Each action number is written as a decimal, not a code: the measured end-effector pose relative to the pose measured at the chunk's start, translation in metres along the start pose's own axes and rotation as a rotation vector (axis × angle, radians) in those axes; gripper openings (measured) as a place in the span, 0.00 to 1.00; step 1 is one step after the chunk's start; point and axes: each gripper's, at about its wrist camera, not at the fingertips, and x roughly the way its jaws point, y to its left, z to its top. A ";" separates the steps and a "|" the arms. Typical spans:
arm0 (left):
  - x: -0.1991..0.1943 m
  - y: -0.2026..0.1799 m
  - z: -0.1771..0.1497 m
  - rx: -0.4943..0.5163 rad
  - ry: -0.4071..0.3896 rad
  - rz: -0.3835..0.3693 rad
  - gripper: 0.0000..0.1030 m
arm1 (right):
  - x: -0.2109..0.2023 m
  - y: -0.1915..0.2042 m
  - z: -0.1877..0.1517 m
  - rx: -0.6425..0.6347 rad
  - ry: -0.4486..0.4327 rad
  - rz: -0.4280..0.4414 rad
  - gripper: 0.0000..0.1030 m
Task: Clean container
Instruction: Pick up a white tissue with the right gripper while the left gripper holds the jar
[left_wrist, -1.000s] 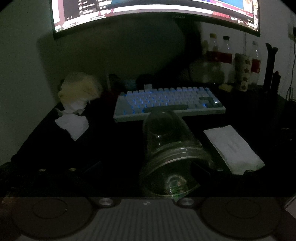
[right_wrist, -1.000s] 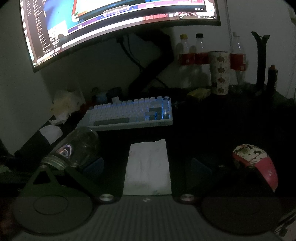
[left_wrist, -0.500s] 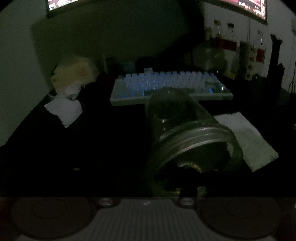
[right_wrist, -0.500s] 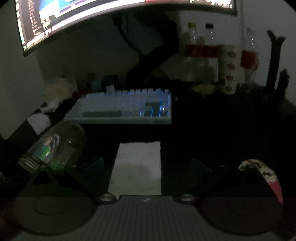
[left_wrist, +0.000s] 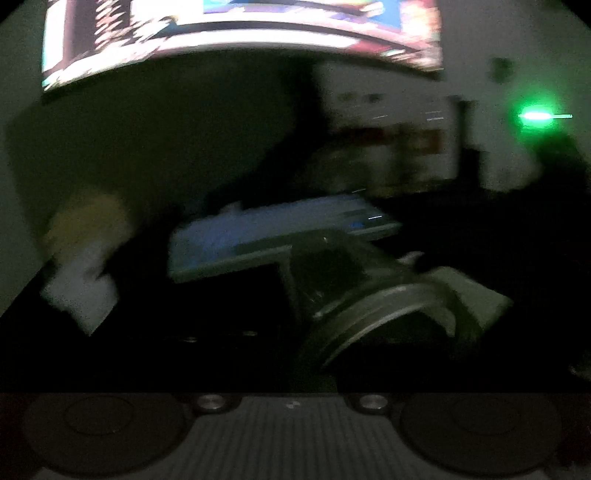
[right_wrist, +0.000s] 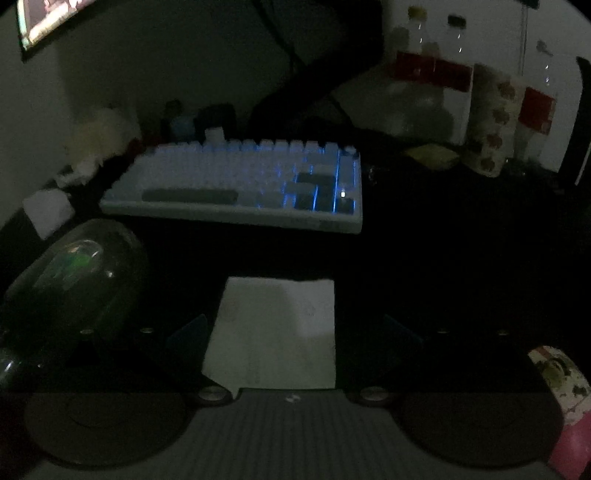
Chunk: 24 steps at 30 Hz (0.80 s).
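Observation:
The scene is dark and the left wrist view is blurred. A clear glass jar (left_wrist: 354, 295) with a threaded mouth lies tilted in my left gripper (left_wrist: 295, 332), mouth toward the camera. The dark fingers barely show, so the hold is hard to see. The jar also shows at the left of the right wrist view (right_wrist: 70, 277). A folded white cloth (right_wrist: 275, 332) lies flat on the black desk between the fingers of my right gripper (right_wrist: 291, 328), which is open around it. The cloth also shows to the right of the jar in the left wrist view (left_wrist: 472, 295).
A backlit white keyboard (right_wrist: 240, 184) lies behind the cloth. A red patterned lid (right_wrist: 565, 398) is at the right edge. Bottles (right_wrist: 421, 66) and a patterned cup (right_wrist: 491, 122) stand at the back right. Crumpled tissues (left_wrist: 81, 258) lie at the left. A monitor (left_wrist: 221, 33) hangs above.
The left gripper has tilted and swung with the jar, which now leans right. The right gripper has moved forward and lower, so the cloth now lies between its fingers.

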 end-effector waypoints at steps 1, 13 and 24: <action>-0.004 0.000 -0.001 0.037 -0.018 -0.033 0.08 | 0.003 0.000 0.000 -0.001 -0.005 0.020 1.00; -0.002 0.004 -0.011 0.018 0.013 0.050 0.13 | 0.020 0.002 -0.015 -0.029 0.005 -0.018 1.00; -0.033 0.016 -0.007 -0.083 0.017 0.125 0.38 | -0.001 0.017 -0.028 -0.101 -0.079 0.061 0.10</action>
